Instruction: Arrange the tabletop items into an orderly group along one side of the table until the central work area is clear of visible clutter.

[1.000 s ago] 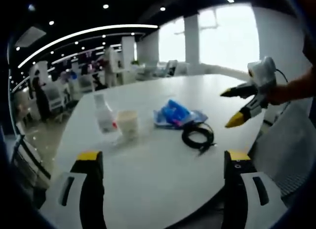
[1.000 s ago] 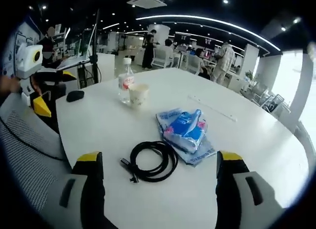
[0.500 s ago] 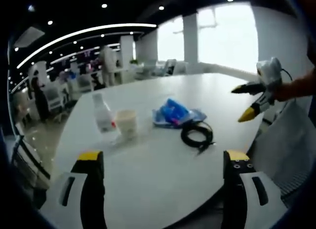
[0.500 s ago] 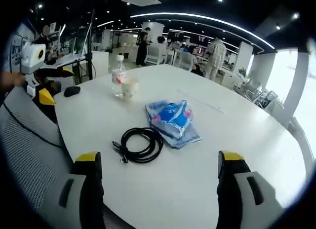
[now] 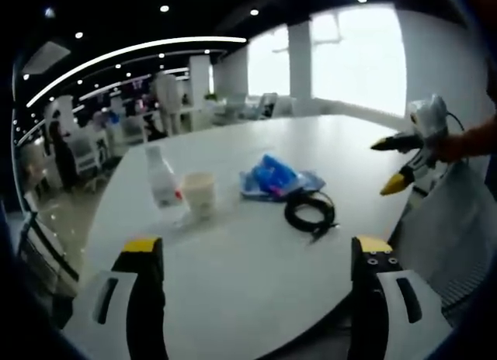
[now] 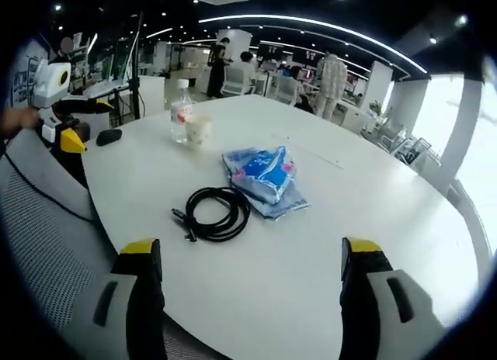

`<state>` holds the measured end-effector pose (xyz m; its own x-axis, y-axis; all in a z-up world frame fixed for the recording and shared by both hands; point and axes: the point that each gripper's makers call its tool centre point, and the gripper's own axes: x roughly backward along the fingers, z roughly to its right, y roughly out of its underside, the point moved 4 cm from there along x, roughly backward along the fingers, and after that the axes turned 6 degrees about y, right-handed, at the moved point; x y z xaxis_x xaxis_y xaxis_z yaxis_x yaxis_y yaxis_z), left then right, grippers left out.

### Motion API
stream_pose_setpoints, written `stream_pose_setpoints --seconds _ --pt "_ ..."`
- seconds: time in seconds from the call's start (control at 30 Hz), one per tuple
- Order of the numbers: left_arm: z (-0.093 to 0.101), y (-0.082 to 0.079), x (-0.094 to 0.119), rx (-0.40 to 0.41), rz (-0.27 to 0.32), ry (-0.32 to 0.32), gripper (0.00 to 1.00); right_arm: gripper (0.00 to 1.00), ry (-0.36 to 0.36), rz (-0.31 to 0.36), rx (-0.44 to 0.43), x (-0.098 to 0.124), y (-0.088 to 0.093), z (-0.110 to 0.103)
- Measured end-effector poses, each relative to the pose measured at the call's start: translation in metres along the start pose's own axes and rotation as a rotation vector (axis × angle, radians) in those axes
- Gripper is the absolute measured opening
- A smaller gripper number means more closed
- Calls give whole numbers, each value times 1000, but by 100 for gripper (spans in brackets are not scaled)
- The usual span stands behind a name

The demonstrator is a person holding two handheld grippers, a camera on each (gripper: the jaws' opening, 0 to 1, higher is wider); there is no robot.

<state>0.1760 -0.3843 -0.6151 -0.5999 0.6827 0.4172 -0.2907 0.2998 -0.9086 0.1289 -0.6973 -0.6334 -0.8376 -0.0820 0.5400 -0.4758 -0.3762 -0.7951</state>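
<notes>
On the white table [image 5: 233,275] [image 6: 373,189] stand a clear water bottle [image 5: 162,178] [image 6: 180,111] and a cream paper cup [image 5: 199,194] [image 6: 197,130] side by side. A blue plastic packet [image 5: 276,178] [image 6: 264,171] lies mid-table, with a coiled black cable [image 5: 311,212] [image 6: 213,213] beside it. My left gripper [image 5: 252,251] [image 6: 66,121] stands open above the near table edge, nothing between its jaws. My right gripper [image 6: 248,255] [image 5: 394,164] is open too, held off the table's side by a hand.
A black computer mouse [image 6: 108,136] lies near the table edge by the bottle. A grey mesh chair back [image 6: 39,228] [image 5: 443,228] sits close to the table. Desks, chairs and people [image 6: 330,81] fill the office behind.
The right gripper has pulled back and up from the table, so the items look smaller and further left in its view. The left gripper has held still.
</notes>
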Motion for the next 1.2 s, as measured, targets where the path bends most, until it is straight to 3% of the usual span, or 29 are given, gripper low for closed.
stream_pose_setpoints --seconds 0.47,0.93,1.2 --pt "-1 -1 1 5 6 -9 96 95 -23 -16 -35 -12 -4 6" --pt "-1 -2 1 -9 14 -8 97 90 -58 -11 -50 -31 -21 7" --pt "1 -1 -1 -16 0 2 97 88 -75 -7 -16 -46 -36 10"
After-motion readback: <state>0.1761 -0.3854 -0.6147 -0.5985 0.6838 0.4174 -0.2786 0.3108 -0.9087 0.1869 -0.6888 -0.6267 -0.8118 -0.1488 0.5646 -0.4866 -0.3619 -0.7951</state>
